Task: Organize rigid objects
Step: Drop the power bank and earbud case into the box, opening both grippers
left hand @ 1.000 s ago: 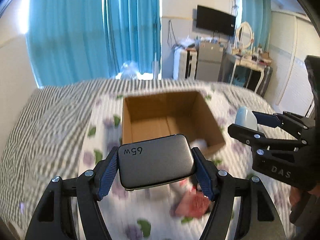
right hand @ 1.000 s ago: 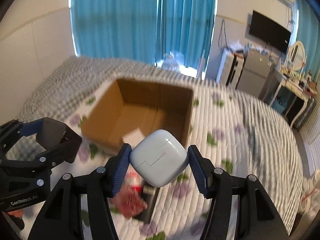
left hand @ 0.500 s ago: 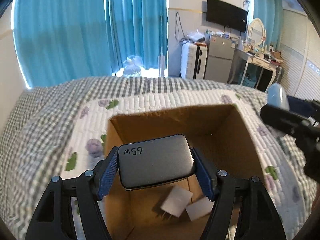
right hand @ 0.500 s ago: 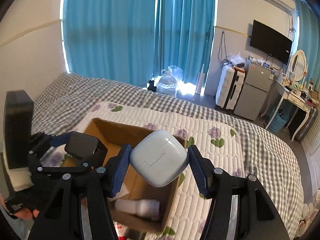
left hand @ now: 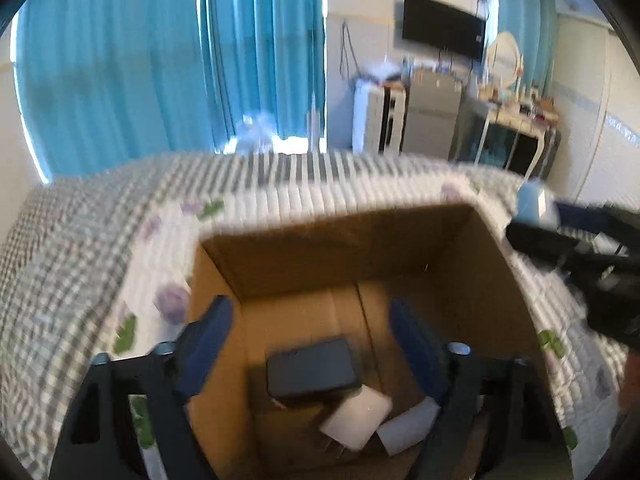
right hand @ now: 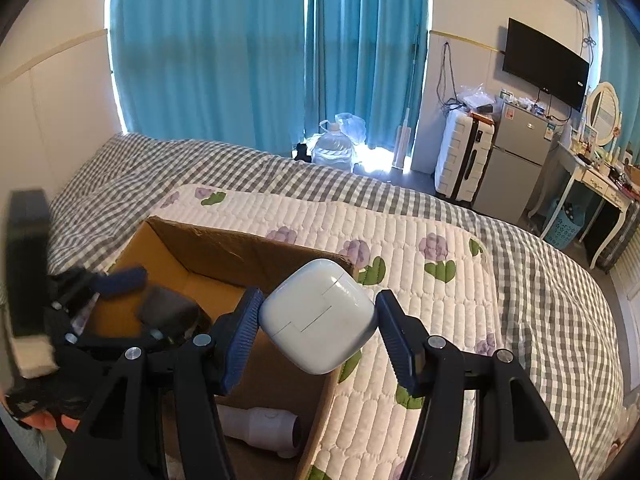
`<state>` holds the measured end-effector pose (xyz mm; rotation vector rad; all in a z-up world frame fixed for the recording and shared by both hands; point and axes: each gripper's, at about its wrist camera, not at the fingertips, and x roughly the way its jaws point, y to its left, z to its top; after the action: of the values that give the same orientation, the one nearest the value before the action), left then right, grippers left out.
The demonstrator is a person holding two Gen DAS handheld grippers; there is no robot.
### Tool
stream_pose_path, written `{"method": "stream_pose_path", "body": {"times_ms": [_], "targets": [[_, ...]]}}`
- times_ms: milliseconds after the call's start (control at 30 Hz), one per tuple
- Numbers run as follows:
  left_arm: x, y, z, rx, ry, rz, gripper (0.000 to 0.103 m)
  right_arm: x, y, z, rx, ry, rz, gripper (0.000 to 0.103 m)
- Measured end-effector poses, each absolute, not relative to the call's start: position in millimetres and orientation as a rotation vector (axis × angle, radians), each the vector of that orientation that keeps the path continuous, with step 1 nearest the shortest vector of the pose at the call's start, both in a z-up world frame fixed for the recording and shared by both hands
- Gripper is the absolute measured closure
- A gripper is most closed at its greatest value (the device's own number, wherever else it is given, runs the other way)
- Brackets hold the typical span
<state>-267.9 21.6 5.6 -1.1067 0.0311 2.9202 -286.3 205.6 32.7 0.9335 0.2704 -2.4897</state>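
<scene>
A quilted bed [right hand: 432,280] with purple flowers carries an open cardboard box [left hand: 472,280], brown and plain inside. On the box floor lies a dark grey charger [left hand: 314,368], flat and rounded at the corners, just beside two white blocks [left hand: 356,416]. A white tube [right hand: 260,424] lies in the box too. The left gripper [left hand: 312,340] hangs above the box, fingers spread wide with nothing between them. The right gripper [right hand: 316,320] pinches a glossy white earbud case [right hand: 318,316] over the box's right edge.
</scene>
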Motion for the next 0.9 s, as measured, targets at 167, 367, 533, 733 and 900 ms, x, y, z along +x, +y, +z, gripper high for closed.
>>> {"method": "stream_pose_path", "body": {"times_ms": [167,367,533,733,900], "targets": [[-247.7,9.3,32.9,-1.037,0.09,2.985,0.017,-276.3,202.6,39.5,0.927,0.262,-2.489,0.045],[-229.3,-8.4,29.2,-1.054,0.083,3.001,0.017,-276.9,172.9,14.7,1.007,0.344,-2.433,0.045],[-222.9,-14.2,16.3,-1.047,0.081,3.01,0.017,-286.7,147.0,-26.2,1.097,0.427,-2.391,0.045],[-216.4,-14.2,24.9,-1.004,0.028,2.967,0.017,-287.9,151.6,-24.2,1.058,0.383,-2.436,0.03],[-187.6,-9.0,52.6,-0.916,0.026,2.985,0.007,-259.1,172.0,19.1,0.951,0.382,-2.542,0.009]]}}
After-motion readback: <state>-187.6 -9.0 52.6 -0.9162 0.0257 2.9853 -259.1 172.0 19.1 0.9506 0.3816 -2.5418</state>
